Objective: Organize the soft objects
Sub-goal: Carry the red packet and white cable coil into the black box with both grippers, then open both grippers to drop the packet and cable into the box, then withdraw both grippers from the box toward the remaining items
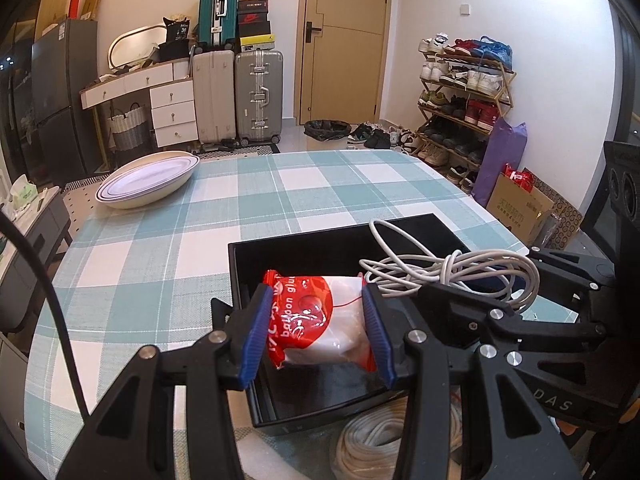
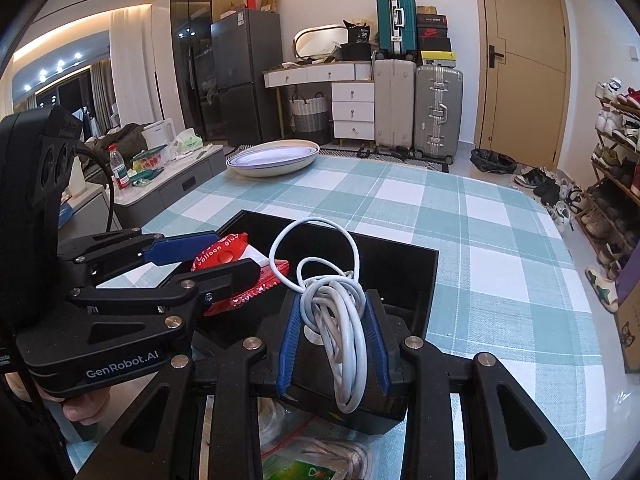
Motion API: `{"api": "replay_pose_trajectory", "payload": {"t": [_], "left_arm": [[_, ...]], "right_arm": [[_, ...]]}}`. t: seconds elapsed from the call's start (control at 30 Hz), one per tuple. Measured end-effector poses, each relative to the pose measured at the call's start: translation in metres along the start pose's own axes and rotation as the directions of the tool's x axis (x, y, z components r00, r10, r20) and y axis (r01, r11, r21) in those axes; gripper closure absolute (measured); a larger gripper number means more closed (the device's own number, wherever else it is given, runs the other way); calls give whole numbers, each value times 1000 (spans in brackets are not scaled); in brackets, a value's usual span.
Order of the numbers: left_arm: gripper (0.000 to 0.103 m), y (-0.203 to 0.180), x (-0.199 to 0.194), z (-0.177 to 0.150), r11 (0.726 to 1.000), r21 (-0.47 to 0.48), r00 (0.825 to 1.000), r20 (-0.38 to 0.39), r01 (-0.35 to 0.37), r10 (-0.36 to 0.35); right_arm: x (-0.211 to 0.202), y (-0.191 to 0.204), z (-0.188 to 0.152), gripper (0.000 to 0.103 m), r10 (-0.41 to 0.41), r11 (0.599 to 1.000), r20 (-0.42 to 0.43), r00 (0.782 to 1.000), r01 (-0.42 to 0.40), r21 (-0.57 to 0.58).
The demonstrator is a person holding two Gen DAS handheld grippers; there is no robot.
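Note:
A red and white packet marked "balloon glue" is pinched between the blue pads of my left gripper, over the near end of an open black box. In the right wrist view, my right gripper is shut on a coiled white cable, with loops sticking up above the box's near edge. The left gripper and its packet show at the left there. From the left wrist, the cable hangs over the box's right side.
The box sits on a table with a teal and white checked cloth. Stacked white oval dishes stand at the far left corner. A coil of white rope and bagged packets lie in front of the box. A hand holds the left gripper.

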State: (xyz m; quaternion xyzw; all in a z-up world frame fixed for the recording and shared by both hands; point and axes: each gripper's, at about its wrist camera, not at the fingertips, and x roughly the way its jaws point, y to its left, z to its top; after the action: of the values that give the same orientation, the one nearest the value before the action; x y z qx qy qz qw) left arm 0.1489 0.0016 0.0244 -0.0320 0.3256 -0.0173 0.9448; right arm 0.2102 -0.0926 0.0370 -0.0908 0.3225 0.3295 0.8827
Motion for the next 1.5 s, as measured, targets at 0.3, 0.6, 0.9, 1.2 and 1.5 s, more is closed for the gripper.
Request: {"api": "replay_pose_trajectory", "payload": {"t": [0.3,0.6,0.9,1.2,1.5], "left_arm": [[58,-1,9,0,1000,20,1000,-22,-10,11],[57,1,7,-1,1000,29,1000,-21,-11,12],[56,2,7,-1,1000,26,1000,-30,1,0],[25,-7,-14,-4,998,59,1000,6,12,-12],[0,5,-52,-16,1000,20,998,59,-7,6]], "right_arm": [[21,-2,1,72,-4,1000,-46,999,2,-31],[22,-4,1,72,28,1000,-93,995,-27,14],[15,-1,-3,71,-5,1000,-69,998,5,-6],[-27,-11,-3,37,-48,999,25,999,49,-15],[-65,-7,-22,1,-47,998,53,997,46,34]]}}
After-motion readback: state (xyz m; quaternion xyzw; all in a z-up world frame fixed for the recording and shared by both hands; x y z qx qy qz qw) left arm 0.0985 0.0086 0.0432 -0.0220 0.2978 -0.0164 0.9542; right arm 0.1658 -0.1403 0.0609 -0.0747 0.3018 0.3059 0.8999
